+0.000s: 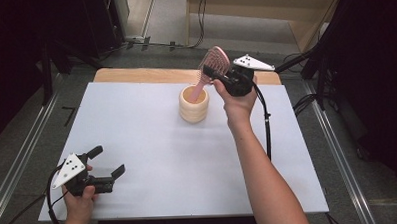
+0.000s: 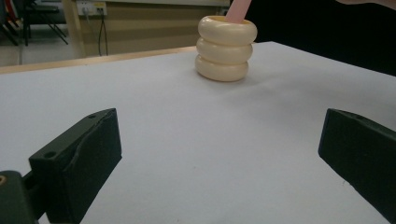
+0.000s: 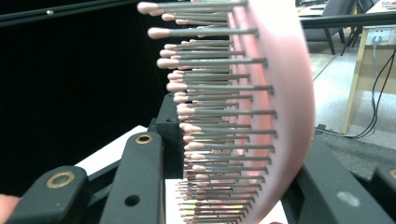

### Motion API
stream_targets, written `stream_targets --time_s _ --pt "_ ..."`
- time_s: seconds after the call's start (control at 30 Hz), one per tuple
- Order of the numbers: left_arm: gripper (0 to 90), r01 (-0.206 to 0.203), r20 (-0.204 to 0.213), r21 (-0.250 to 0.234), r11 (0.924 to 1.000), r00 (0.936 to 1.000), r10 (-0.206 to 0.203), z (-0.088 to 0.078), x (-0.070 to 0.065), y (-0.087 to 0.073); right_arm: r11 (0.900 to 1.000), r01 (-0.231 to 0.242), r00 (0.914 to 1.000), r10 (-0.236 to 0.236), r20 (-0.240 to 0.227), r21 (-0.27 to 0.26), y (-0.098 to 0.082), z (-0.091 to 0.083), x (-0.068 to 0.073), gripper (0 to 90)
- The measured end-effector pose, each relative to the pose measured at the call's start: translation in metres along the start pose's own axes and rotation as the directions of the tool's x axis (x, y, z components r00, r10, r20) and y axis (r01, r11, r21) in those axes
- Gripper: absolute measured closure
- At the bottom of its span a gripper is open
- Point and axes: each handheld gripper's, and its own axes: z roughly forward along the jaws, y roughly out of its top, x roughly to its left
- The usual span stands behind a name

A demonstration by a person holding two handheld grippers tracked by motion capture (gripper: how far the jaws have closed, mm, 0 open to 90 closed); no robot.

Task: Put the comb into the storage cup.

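The right gripper (image 1: 219, 77), clamped on the brush (image 1: 215, 64) head (handle tip inside the cup (image 1: 194, 106)), could tip the cup if it leans; the left gripper (image 1: 108, 162) rests open and empty.

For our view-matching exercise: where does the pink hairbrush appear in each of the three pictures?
High view: pink hairbrush top centre, handle in the cream ringed cup, head clamped by the right gripper.
Left gripper view: handle tip above the cup.
Right gripper view: bristled head centre.
Shared landmark: the brush's pink plastic.
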Motion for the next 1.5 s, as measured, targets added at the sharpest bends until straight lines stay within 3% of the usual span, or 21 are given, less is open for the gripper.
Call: stream_targets --time_s 0.63,1.23,1.5 --pt "0.0 -0.007 0.003 0.003 1.0 1.0 0.007 0.001 -0.001 0.0 0.998 -0.011 0.9998 0.01 0.018 0.062 -0.023 0.019 -0.006 61.5" --pt "0.0 -0.015 0.007 0.007 0.9999 0.9999 0.014 0.001 -0.002 0.0 0.994 -0.019 0.9997 0.017 0.018 0.105 -0.036 0.033 -0.003 61.5" --pt "0.0 -0.015 0.007 0.008 0.9999 0.9999 0.015 0.002 -0.002 0.0 0.992 -0.056 0.9982 0.053 0.026 0.113 -0.045 0.037 -0.007 61.5"
